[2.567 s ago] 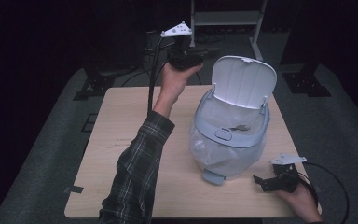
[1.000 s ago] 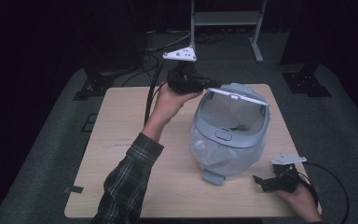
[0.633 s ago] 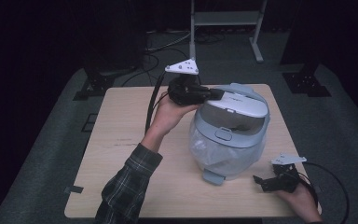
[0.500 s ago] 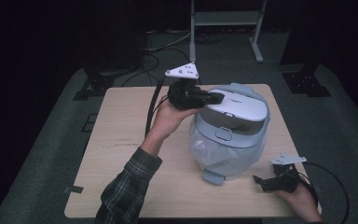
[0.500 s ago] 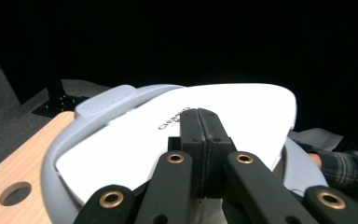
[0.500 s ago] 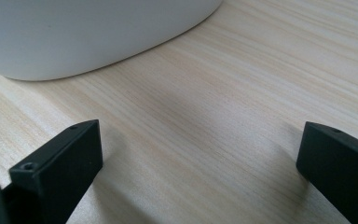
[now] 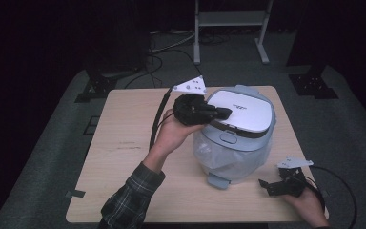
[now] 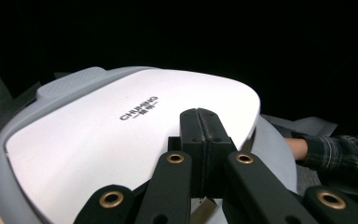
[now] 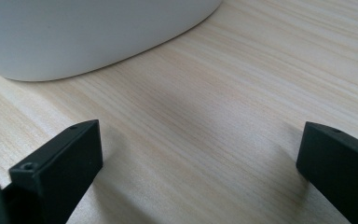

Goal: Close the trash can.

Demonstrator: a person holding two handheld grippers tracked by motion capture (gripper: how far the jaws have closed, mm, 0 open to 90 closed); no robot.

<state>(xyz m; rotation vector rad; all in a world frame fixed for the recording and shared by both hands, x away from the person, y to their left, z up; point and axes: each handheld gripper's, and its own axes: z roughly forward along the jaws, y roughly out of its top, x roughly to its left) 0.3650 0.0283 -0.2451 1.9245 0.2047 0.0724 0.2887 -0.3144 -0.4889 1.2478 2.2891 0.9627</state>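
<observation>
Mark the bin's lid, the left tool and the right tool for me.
lid (image 7: pixel 248 110), high view, bare white top panel.
left tool (image 7: pixel 224 113), high view, shut tips on the lid.
right tool (image 7: pixel 266 185), high view, between open tips.

Overhead light brightens the pale wooden table (image 7: pixel 124 143) against black surroundings; the high view looks soft, perhaps slightly blurred.

Rice cooker lid (image 8: pixel 121 135): smooth white plastic, soft sheen, inside a matt grey plastic rim.
Rice cooker body (image 7: pixel 233 155): pale grey plastic, smooth, wrapped in thin clear film that crinkles and catches light.
Left gripper (image 8: pixel 200 122): matt black jaws, brass-coloured rivets.
Table (image 9: pixel 242 102): light wood, fine straight grain, matt.
Sleeve (image 7: pixel 131 193): plaid cloth, soft weave.
Floor (image 7: pixel 43 157): grey, rough, carpet-like.
</observation>
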